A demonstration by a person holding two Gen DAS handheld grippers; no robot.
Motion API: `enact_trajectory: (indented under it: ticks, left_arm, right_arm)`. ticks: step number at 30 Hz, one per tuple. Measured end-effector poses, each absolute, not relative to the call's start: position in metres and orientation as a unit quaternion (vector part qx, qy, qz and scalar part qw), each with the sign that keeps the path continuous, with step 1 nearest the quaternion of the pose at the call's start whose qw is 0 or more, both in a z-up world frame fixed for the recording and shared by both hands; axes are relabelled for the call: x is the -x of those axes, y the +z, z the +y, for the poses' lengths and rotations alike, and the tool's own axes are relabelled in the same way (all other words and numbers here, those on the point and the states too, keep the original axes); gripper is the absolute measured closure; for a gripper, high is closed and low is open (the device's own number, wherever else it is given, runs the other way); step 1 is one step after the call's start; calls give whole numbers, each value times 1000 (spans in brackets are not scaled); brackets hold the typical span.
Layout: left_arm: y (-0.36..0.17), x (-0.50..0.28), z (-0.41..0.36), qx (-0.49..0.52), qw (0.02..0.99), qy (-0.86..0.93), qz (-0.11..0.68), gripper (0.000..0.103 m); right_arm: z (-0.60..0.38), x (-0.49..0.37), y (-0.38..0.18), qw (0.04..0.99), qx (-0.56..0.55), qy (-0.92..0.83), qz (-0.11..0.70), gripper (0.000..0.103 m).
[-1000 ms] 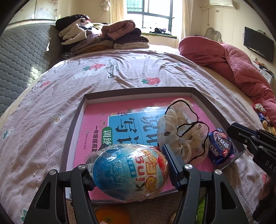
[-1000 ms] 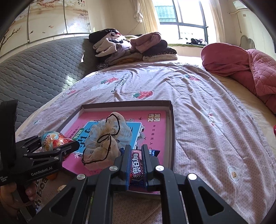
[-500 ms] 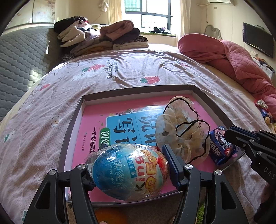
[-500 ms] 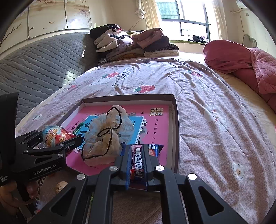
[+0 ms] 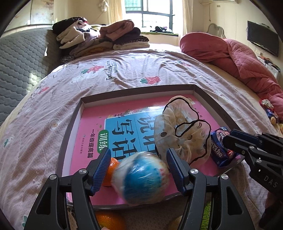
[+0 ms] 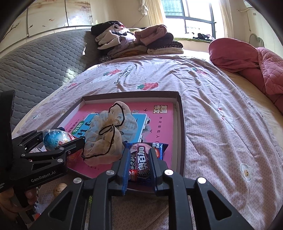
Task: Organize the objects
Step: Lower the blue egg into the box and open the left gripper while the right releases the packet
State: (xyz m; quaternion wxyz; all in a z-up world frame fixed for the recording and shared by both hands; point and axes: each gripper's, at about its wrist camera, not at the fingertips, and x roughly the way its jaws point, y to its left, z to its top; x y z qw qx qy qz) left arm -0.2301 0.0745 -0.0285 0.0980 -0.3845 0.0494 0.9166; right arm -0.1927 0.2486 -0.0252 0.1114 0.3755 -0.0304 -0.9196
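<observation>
The left tongs (image 6: pixel 77 141) carry the white print "GenRobot.AI" on the black body. The right tongs (image 5: pixel 228 139) show the letters "DAS". The pink book (image 5: pixel 88 141) has "一年级提高篇" and "训练" in a green oval. The blue snack packet (image 6: pixel 141 159) shows "25".

Home bedroom: bed (image 5: pixel 123 74) under strawberry-print cover, folded clothes (image 5: pixel 99 39) piled by sunlit window (image 5: pixel 148 16), wall-mounted television (image 5: pixel 262 39).

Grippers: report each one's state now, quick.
Left gripper: open, the wrapped toy egg loose between its fingers.
Right gripper: opening around the cookie packet.
</observation>
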Motion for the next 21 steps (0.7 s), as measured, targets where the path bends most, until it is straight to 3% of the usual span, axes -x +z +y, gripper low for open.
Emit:
enact_trajectory:
  ticks: [21]
  left_arm:
    - [-28, 228, 74, 390, 102, 914, 47, 32]
  right_arm:
    - [247, 191, -25, 103, -375, -921, -28, 74]
